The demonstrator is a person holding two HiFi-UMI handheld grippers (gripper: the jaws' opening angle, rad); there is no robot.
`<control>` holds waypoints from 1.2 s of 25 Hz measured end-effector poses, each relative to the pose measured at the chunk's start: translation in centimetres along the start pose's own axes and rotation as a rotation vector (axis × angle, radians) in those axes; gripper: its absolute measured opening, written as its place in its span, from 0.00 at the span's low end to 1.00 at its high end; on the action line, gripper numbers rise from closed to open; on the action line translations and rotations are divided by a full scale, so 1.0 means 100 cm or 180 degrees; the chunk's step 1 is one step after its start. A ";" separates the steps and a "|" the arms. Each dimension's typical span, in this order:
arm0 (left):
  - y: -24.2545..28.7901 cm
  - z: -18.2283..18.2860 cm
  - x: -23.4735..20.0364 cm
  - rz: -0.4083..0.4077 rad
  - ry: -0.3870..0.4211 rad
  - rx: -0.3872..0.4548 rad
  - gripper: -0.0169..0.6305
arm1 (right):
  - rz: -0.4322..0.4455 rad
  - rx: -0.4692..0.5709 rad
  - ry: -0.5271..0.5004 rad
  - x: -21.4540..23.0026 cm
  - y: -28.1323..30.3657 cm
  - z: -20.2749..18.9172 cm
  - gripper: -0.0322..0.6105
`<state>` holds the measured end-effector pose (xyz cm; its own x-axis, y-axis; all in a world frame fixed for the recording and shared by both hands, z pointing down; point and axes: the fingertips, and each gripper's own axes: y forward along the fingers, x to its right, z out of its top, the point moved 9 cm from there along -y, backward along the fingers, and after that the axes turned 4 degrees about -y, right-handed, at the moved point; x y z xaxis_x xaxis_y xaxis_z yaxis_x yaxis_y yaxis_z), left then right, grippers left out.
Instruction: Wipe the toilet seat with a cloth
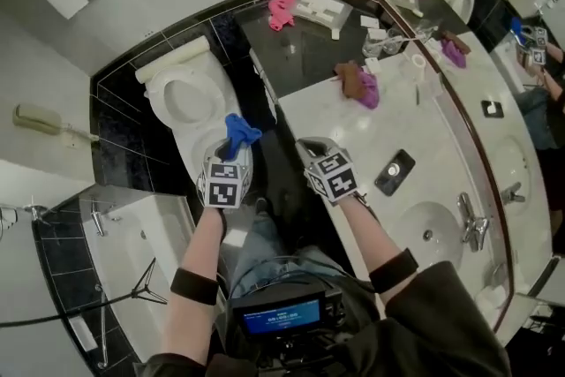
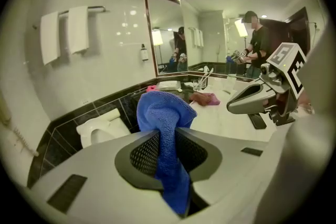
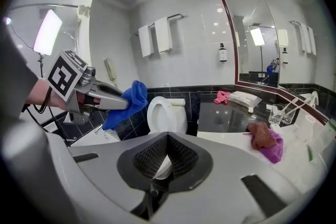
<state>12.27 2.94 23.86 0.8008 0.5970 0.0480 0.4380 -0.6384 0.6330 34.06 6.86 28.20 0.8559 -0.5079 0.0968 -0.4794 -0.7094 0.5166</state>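
Note:
The white toilet (image 1: 181, 97) stands against the black-tiled wall with its seat raised; it also shows in the right gripper view (image 3: 164, 113) and the left gripper view (image 2: 100, 129). My left gripper (image 1: 231, 153) is shut on a blue cloth (image 1: 238, 131), which bunches up above the jaws (image 2: 164, 113) and hangs below them. It is held in the air in front of the toilet bowl. My right gripper (image 1: 311, 151) hovers beside it to the right, shut, with nothing between its jaws (image 3: 167, 140). From the right gripper view, the left gripper (image 3: 100, 96) and its cloth (image 3: 128, 99) sit left of the toilet.
A marble counter (image 1: 459, 128) runs along the right with a sink (image 1: 428, 229), a faucet (image 1: 472, 223), a dark phone (image 1: 395, 172) and a brown and magenta cloth pile (image 1: 357, 84). A pink cloth (image 1: 282, 9) lies on the dark ledge. A bathtub (image 1: 150, 234) and tripod (image 1: 141, 287) are at left.

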 end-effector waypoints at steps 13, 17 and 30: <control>-0.154 -0.112 -0.084 0.0796 -0.0588 0.0107 0.14 | 0.0398 0.0091 -0.0195 -0.101 0.009 0.027 0.07; -0.191 -0.144 -0.114 0.0923 -0.0744 0.0182 0.14 | 0.0397 0.0084 -0.0306 -0.136 0.017 0.027 0.07; -0.238 -0.194 -0.159 0.0934 -0.0937 0.0322 0.14 | 0.0388 -0.0021 -0.0490 -0.208 0.030 0.037 0.07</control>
<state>-18.85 18.10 23.03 0.9735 0.2282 -0.0172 0.2004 -0.8137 0.5456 14.08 13.47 24.56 0.7516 -0.6590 0.0281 -0.5761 -0.6351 0.5146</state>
